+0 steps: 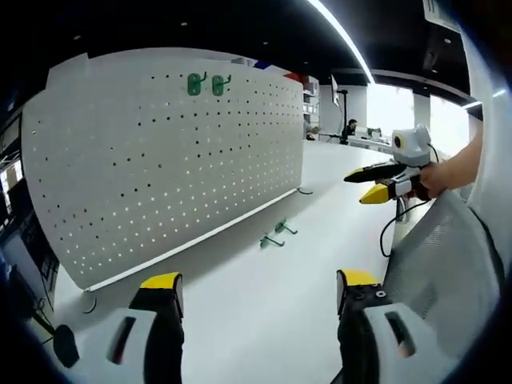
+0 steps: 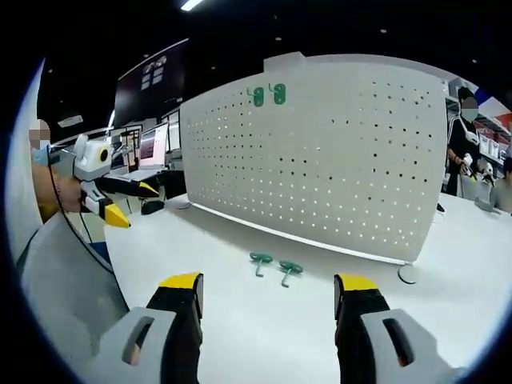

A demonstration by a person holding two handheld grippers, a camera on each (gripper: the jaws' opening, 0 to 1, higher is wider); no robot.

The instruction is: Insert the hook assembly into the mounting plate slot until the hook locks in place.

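Two green hooks (image 2: 274, 268) lie loose on the table (image 2: 240, 336) just before the pegboard (image 2: 336, 160); two more (image 2: 268, 95) already hang near its top. Left gripper (image 1: 260, 300) and right gripper (image 2: 268, 300): jaws apart, empty. Risk: small flat hooks slip when pinched, or the tabs miss the holes.

Both views face the pegboard (image 1: 168, 152) (image 2: 320, 152) from opposite sides, sharing loose hooks (image 1: 276, 234) (image 2: 274, 268)

Two hooks (image 2: 274, 269) lie on the table (image 2: 240, 336) before the pegboard (image 2: 336, 152).
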